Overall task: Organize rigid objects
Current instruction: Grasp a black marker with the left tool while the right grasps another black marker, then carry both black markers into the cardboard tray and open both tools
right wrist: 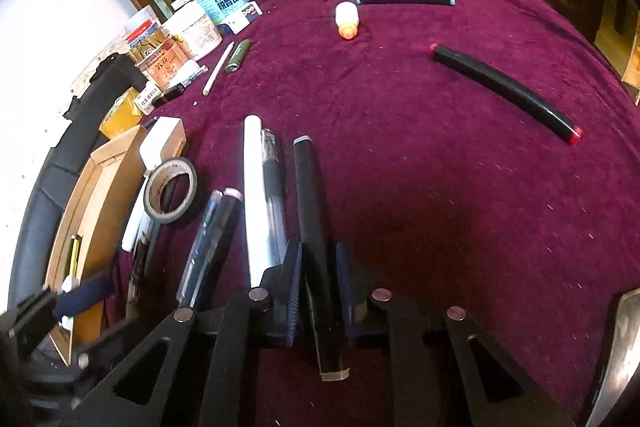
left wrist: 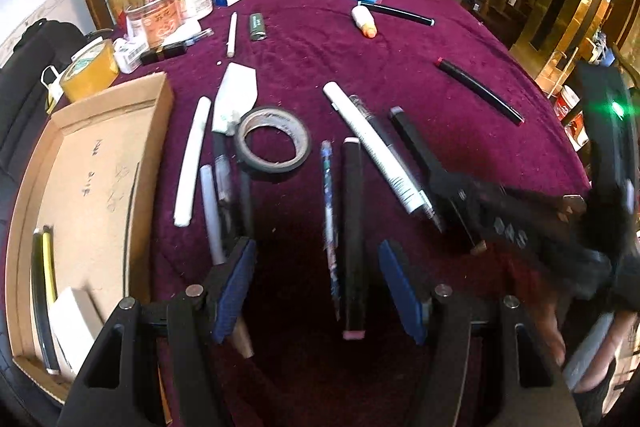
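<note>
Left wrist view: the left gripper (left wrist: 318, 287) hangs with jaws apart and empty over a slim black marker with pale pink end caps (left wrist: 354, 227) and a thin patterned blue pen (left wrist: 331, 211), both lying on the bench under a burgundy velvet cloth (left wrist: 400, 67). Both look light, stiff and smooth; judged best taken mid-barrel, across the width. The open cardboard box (left wrist: 100, 167) stands to the left, its lower corner cut off. The right gripper (left wrist: 476, 203) is motion-blurred.

Right wrist view: the right gripper (right wrist: 318, 287) has its jaws clamped on a long black marker with grey end caps (right wrist: 310, 195), gripped near the lower end, just beside a white marker (right wrist: 256, 195). A glossy barrel may slip. Whether it is clear of the cloth cannot be told.
</note>
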Tool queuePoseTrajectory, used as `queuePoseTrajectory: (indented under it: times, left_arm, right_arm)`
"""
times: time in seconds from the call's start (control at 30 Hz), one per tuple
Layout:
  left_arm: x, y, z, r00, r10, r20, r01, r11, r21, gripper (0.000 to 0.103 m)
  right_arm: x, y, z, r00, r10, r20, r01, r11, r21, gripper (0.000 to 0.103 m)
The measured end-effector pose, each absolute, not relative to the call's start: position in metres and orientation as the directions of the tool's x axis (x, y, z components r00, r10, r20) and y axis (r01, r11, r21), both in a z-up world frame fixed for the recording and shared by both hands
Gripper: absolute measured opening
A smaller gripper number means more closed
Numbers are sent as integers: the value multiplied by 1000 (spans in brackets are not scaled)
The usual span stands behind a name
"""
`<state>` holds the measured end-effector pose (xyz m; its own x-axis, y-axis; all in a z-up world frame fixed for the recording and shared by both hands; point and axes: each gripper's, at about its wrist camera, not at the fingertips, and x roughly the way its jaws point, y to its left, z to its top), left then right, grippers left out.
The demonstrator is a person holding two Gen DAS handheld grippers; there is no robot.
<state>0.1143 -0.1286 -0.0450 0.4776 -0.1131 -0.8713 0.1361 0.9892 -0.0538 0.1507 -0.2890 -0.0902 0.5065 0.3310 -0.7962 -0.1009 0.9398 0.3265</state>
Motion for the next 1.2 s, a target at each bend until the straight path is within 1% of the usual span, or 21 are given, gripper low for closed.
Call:
queuePoseTrajectory:
  times: [0.07, 0.13, 0.2, 0.23, 0.27, 0.33, 0.37, 0.4, 0.53, 0.57, 0.63, 0.73, 0.87, 1.0, 1.13, 1.2]
  left_arm:
    - [118, -133, -47, 469, -124, -875, 147, 987, -61, 55]
    - [122, -140, -50, 461, -134, -877, 166, 984, -63, 54]
    - [127, -146, -54, 453, -131, -882, 182, 982, -53, 45]
    - [129, -148, -56, 446, -134, -885, 185, 981, -55, 39]
    - [132, -149, -57, 438, -138, -888, 187, 981, -61, 36]
    - [138, -152, -61, 424, -144, -894, 188, 980, -68, 35]
    - [140, -154, -63, 422, -139, -896, 191, 980, -63, 34]
    - [142, -155, -64, 422, -136, -896, 194, 979, -57, 30]
    - [147, -161, -69, 415, -136, -900, 206, 977, -52, 28]
    - [147, -162, -70, 411, -137, -901, 206, 977, -55, 25]
    - [148, -163, -73, 408, -133, -903, 205, 977, -51, 23]
    - [149, -162, -79, 391, -130, -911, 200, 978, -54, 15]
    - [149, -160, -80, 403, -141, -904, 194, 979, -66, 15]
    - [145, -166, -81, 445, -114, -888, 219, 976, -15, 15]
    - [136, -167, -78, 462, -87, -883, 205, 979, 11, 14]
    - [130, -166, -74, 465, -81, -881, 203, 979, 17, 14]
  right_arm:
    - [143, -292, -89, 505, 324, -800, -85, 941, 328, 17]
    - [134, -296, -89, 505, 316, -803, -67, 942, 328, 18]
    - [126, -299, -89, 510, 311, -802, -58, 943, 329, 18]
    - [123, -298, -89, 513, 311, -800, -55, 942, 330, 18]
    - [120, -299, -90, 516, 315, -797, -51, 940, 338, 18]
    - [118, -302, -91, 523, 332, -785, -44, 930, 365, 18]
    - [117, -304, -92, 527, 342, -778, -41, 924, 379, 18]
    - [117, -305, -93, 531, 349, -772, -39, 920, 389, 18]
    - [115, -303, -92, 537, 344, -770, -40, 923, 384, 18]
    - [115, -303, -92, 539, 343, -770, -40, 923, 383, 18]
    - [115, -303, -92, 540, 341, -769, -41, 924, 381, 18]
    - [114, -303, -92, 542, 341, -768, -39, 923, 382, 18]
    - [115, -303, -92, 543, 343, -767, -38, 922, 385, 19]
    - [115, -301, -92, 546, 327, -772, -42, 930, 365, 19]
    - [114, -290, -89, 556, 267, -787, -61, 958, 281, 18]
    - [113, -288, -89, 560, 252, -789, -63, 963, 263, 18]
